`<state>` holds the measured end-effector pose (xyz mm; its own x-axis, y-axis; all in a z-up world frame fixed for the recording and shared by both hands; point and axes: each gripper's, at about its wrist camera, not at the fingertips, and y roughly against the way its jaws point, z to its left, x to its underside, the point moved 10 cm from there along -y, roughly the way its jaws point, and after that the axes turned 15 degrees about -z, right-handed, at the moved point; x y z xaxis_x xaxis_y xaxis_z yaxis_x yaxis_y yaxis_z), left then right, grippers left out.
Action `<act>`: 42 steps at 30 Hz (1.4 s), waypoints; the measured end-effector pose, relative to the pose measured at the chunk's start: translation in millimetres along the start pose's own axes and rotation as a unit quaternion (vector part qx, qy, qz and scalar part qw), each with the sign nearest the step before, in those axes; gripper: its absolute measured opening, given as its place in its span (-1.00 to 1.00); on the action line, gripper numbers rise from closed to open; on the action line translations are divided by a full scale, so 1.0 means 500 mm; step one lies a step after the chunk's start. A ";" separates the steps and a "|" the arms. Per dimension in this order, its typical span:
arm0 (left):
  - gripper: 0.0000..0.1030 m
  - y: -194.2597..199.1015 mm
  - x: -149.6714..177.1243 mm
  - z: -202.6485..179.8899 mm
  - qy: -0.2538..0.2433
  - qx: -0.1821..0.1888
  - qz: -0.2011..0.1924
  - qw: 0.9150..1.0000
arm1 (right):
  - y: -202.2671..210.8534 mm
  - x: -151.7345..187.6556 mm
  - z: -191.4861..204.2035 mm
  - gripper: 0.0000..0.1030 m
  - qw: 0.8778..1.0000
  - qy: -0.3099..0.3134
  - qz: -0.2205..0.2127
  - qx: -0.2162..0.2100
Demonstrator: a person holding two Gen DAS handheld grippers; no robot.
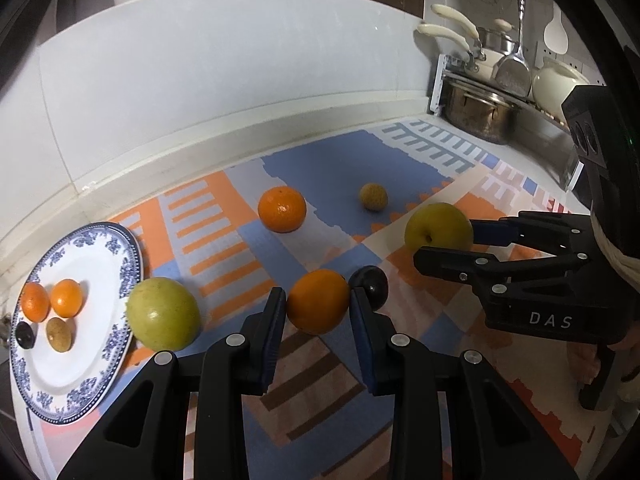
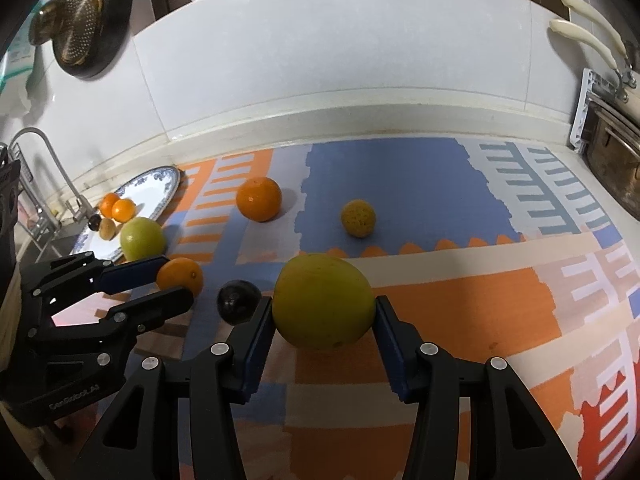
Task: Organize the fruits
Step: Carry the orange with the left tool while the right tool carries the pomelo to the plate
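My left gripper (image 1: 318,300) is shut on a small orange (image 1: 318,301), also seen in the right wrist view (image 2: 180,276). My right gripper (image 2: 323,312) is shut on a yellow-green apple (image 2: 323,300), seen from the left wrist view too (image 1: 438,227). A dark plum (image 1: 370,285) lies between the two held fruits. A green apple (image 1: 163,314) sits beside the blue-and-white plate (image 1: 116,364), which holds two small oranges (image 1: 66,298), a dark plum and a brown fruit. A larger orange (image 1: 282,209) and a small yellow fruit (image 1: 373,197) lie farther back on the mat.
The patterned mat (image 2: 460,304) covers the counter up to a white tiled wall. Pots and utensils (image 1: 480,108) stand at the back right. A sink tap (image 2: 44,184) is at the left beyond the plate.
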<state>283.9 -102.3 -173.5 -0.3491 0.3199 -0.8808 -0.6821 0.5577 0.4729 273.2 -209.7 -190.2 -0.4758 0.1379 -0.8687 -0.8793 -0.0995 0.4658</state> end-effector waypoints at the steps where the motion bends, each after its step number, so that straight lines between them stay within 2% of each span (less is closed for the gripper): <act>1: -0.37 0.004 -0.003 0.000 0.002 -0.001 -0.002 1.000 | 0.003 -0.004 0.002 -0.03 1.000 0.001 -0.002 -0.001; 12: -0.37 0.080 -0.040 0.030 0.025 -0.034 -0.031 0.999 | 0.045 -0.059 0.061 -0.03 0.999 0.018 -0.030 -0.031; 22: -0.37 0.162 -0.065 0.090 0.046 -0.087 -0.054 0.994 | 0.057 -0.104 0.144 -0.03 0.995 0.041 -0.046 -0.072; 30: -0.37 0.223 -0.074 0.148 0.059 -0.136 -0.071 0.986 | 0.055 -0.135 0.221 -0.03 0.990 0.063 -0.057 -0.113; 42: -0.37 0.286 -0.078 0.251 0.075 -0.212 -0.087 0.970 | 0.023 -0.172 0.341 -0.03 0.979 0.085 -0.059 -0.174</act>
<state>280.7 60.8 -68.5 -0.2724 0.1154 -0.9553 -0.9313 0.2178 0.2918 300.2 -54.7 -81.6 -0.3345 0.0056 -0.9424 -0.8533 -0.4261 0.3004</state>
